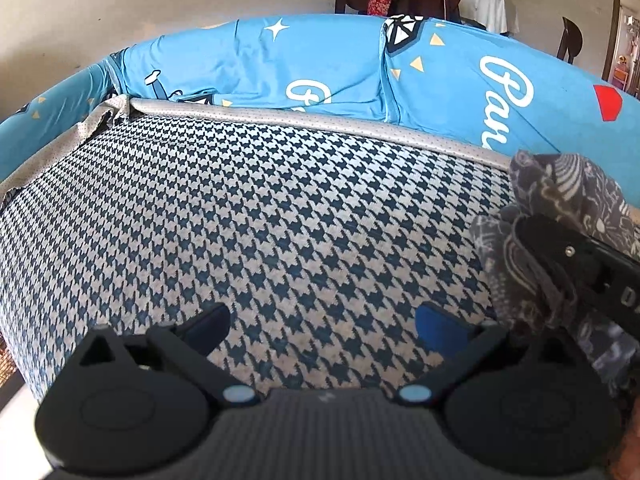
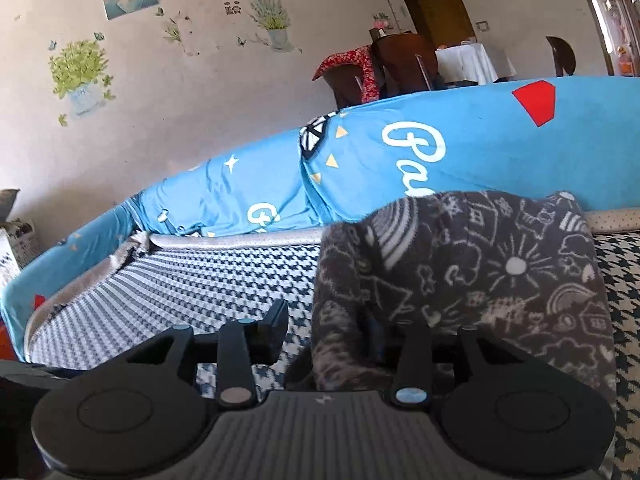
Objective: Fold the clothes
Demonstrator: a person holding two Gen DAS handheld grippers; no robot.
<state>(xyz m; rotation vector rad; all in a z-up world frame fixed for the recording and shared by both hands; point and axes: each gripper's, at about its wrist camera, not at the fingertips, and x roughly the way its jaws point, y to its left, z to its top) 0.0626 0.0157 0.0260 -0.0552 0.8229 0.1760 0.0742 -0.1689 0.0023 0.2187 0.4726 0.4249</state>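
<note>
Houndstooth sofa seat (image 1: 280, 208) — blue backrest (image 1: 320, 68).

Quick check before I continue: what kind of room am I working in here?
Most likely a home living room: a houndstooth sofa seat with blue printed back cushions, plant decals on the wall, and dining chairs behind.

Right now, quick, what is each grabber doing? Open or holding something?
Left gripper: open, holding nothing, over the houndstooth seat.
Right gripper: jaws apart, grey patterned cloth draped over one finger; a grip cannot be told.
</note>
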